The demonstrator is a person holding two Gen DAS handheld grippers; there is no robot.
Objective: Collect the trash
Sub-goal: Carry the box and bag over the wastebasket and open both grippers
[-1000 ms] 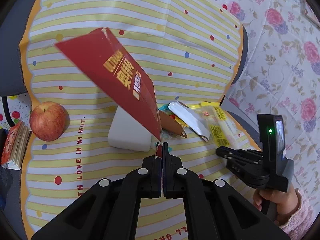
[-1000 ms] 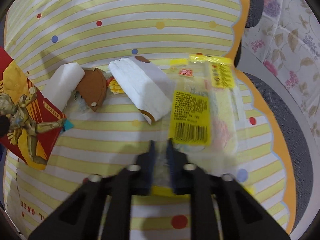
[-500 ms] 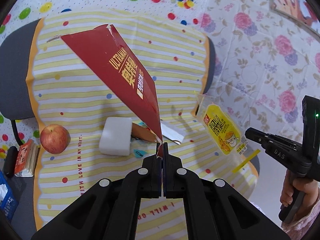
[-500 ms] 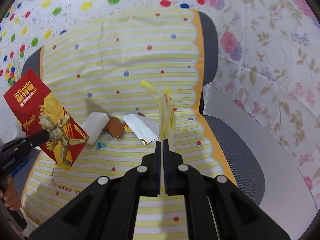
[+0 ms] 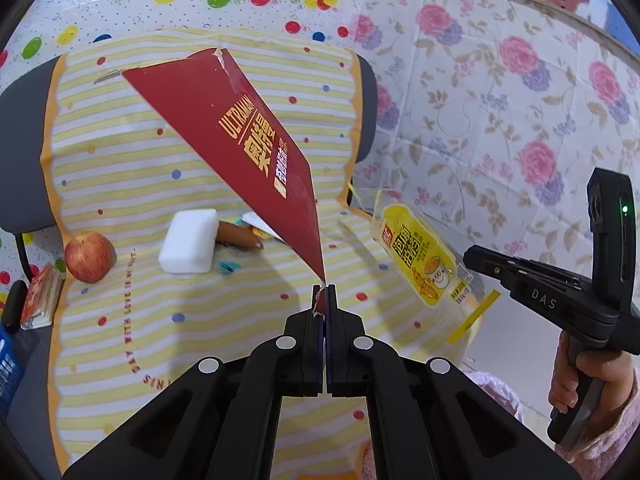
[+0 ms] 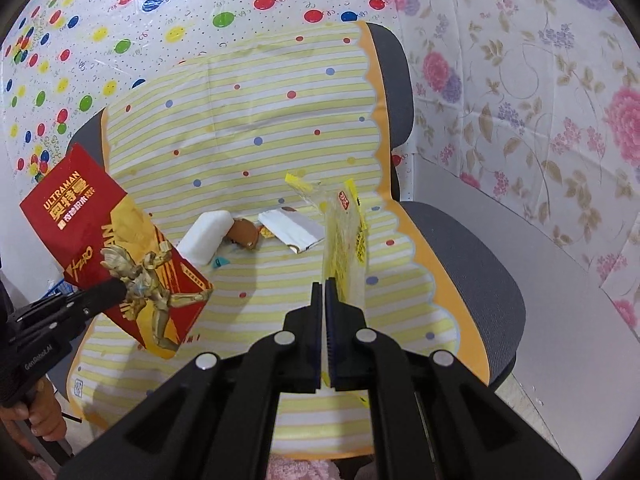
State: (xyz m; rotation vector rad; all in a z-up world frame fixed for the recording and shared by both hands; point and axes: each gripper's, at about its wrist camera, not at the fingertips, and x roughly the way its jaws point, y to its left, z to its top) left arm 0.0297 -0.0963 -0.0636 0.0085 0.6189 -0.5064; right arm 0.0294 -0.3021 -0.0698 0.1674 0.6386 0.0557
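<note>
My left gripper [image 5: 325,294] is shut on a corner of a red Ultraman card packet [image 5: 248,152], lifted above the chair; the same red packet [image 6: 120,256] shows at the left of the right wrist view. My right gripper [image 6: 323,286] is shut on a yellow and clear plastic wrapper [image 6: 346,240], held up edge-on; in the left wrist view the wrapper [image 5: 424,256] hangs from the right gripper [image 5: 470,258]. On the striped chair cover [image 6: 248,120] lie a white foam block [image 6: 206,236], a brown leather piece [image 6: 244,234] and a white paper wrapper [image 6: 290,232].
A red apple [image 5: 90,257] sits at the seat's left, with a small booklet [image 5: 42,300] past the cover's edge. The grey office chair [image 6: 468,264] stands against flowered and dotted wall sheets. A hand [image 5: 588,376] in a pink sleeve holds the right gripper.
Both grippers have risen and drawn back from the seat. The right one closed on the yellow wrapper and lifted it off the cover; the left one still carries the red packet.
</note>
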